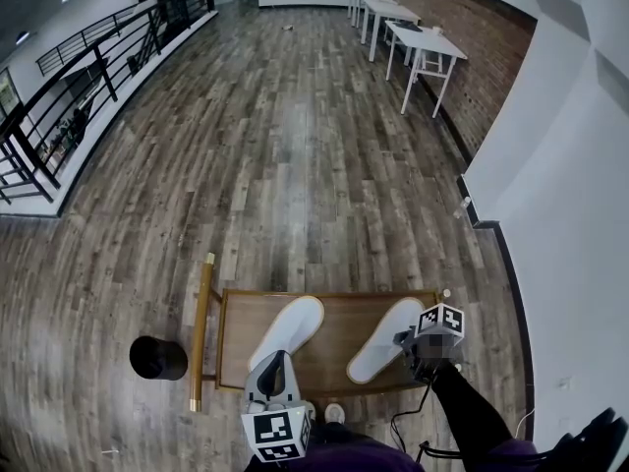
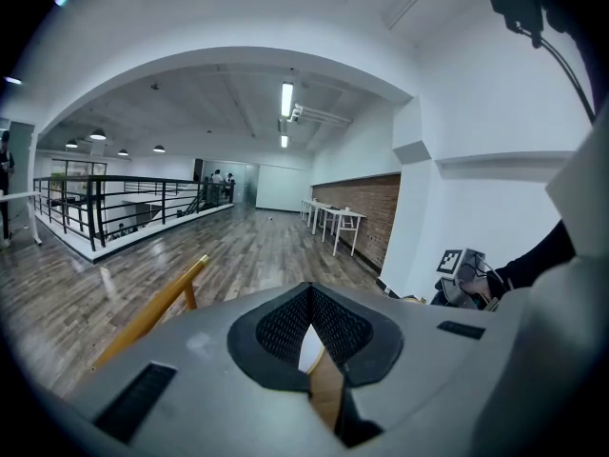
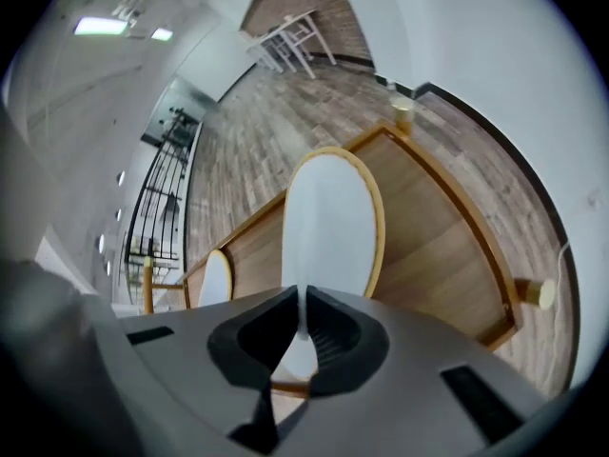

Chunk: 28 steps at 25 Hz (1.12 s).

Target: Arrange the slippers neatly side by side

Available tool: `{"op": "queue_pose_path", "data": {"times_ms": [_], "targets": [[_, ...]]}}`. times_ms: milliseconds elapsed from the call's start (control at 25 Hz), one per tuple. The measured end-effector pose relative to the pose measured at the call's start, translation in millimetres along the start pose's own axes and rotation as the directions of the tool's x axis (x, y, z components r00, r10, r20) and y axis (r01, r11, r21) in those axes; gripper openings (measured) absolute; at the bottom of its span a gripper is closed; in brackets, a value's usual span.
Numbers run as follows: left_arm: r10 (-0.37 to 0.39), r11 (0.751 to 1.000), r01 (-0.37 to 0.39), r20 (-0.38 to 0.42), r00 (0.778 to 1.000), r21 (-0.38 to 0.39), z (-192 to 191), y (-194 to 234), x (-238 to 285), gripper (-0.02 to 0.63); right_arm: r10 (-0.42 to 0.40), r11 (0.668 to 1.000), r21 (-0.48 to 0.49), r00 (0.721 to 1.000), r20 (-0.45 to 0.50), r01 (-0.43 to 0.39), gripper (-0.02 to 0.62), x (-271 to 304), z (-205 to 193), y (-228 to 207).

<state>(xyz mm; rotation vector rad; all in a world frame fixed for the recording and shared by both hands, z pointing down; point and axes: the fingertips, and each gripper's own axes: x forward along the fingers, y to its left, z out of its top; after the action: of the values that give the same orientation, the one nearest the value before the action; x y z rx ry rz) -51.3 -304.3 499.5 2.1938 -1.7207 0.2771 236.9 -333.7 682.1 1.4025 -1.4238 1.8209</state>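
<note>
The left gripper [image 1: 272, 364] sits at 6 o'clock in the head view, over the heel of the left slipper [image 1: 292, 324]. Its jaws are clenched, pads meeting at the tips, and I cannot tell whether they pinch anything. That white slipper lies with its long axis running from heel at 7 o'clock to toe at 1 o'clock. The right slipper [image 1: 388, 334] points the same way, roughly parallel, with bare wood between the two. The right gripper [image 1: 411, 354] is grasping the right slipper's heel edge, a thin white strip caught between its pads. Each gripper's cube [image 1: 441, 320] carries black-and-white square markers. Both slippers rest on a low wooden table [image 1: 324, 294] with a raised rim. A black round object [image 1: 157, 358] stands on the grey-brown plank floor [image 1: 295, 146] just left of it. A black railing [image 1: 88, 77] runs at 10 o'clock, white tables [image 1: 418, 42] line a brick wall [image 1: 482, 57] at 1 o'clock, and a white wall [image 1: 570, 165] fills 3 o'clock.
</note>
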Motion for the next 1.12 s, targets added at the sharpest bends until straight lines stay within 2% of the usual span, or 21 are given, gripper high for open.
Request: {"op": "queue_pose_path", "data": {"times_ms": [80, 200, 440, 560, 960, 1120], "targets": [[0.001, 1.000, -0.001, 0.001, 1.000, -0.002, 1, 0, -1, 0.000, -0.013, 0.992, -0.127, 0.998, -0.060, 0.005, 0.017, -2, 1, 16], [0.007, 1.000, -0.007, 0.003, 1.000, -0.005, 0, 2, -4, 0.000, -0.040, 0.961, -0.277, 0.989, -0.141, -0.001, 0.017, -2, -2, 37], [0.020, 1.000, -0.020, -0.003, 1.000, -0.007, -1, 9, -4, 0.000, -0.121, 0.882, -0.471, 0.956, -0.267, -0.019, 0.017, 12, -8, 61], [0.025, 1.000, -0.026, -0.013, 1.000, -0.007, -3, 9, -3, 0.000, -0.166, 0.863, -0.505, 0.938, -0.305, -0.011, 0.017, 23, -9, 59], [0.042, 0.999, -0.043, -0.050, 0.998, -0.002, -9, 14, 2, 0.000, -0.180, 0.875, -0.483, 0.909, -0.376, -0.027, 0.017, 52, -7, 51], [0.041, 0.999, -0.041, -0.053, 0.998, 0.002, -9, 15, 4, 0.000, -0.206, 0.861, -0.509, 0.900, -0.384, -0.021, 0.017, 59, -8, 50]]}}
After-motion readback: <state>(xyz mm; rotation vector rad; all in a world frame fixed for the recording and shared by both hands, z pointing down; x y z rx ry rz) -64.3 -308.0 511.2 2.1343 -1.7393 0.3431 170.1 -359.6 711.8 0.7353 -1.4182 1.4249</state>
